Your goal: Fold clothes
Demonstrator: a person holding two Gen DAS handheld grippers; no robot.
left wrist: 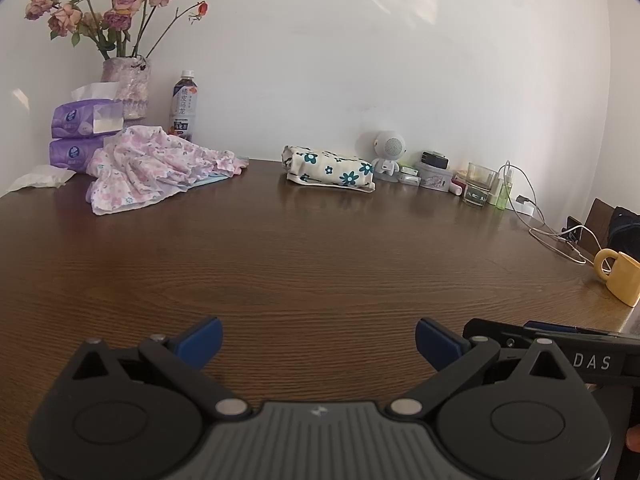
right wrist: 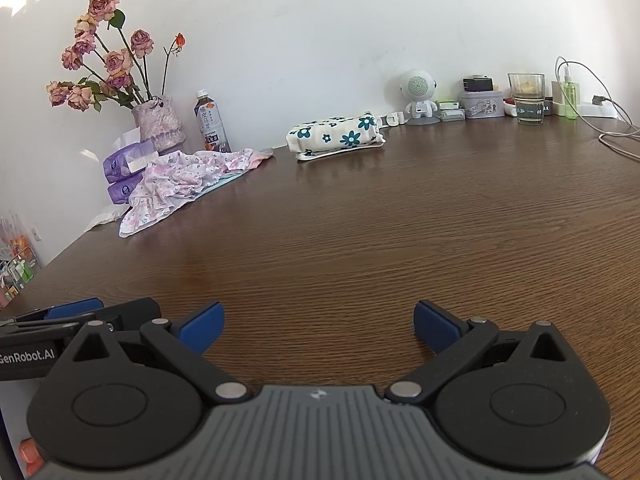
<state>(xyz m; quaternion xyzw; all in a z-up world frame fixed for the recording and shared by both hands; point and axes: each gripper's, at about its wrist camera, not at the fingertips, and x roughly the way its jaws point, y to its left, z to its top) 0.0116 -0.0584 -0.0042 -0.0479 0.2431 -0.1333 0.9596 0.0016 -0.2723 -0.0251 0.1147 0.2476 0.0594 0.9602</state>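
Left wrist: vase (left wrist: 127, 84) holds dried roses (left wrist: 116, 4).

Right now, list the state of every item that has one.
left gripper: open, empty
right gripper: open, empty
pink floral garment: crumpled, unfolded
blue-flower cloth: folded into a bundle
tea bottle: upright, capped
tissue pack: opened
glass: upright, some liquid inside
yellow mug: upright

A home room: ahead of the grippers, a wooden table (left wrist: 320, 264) against a white wall holds dried roses (left wrist: 116, 4), tissue packs (left wrist: 86, 118), a tea bottle (left wrist: 184, 106) and a yellow mug (left wrist: 620, 276).
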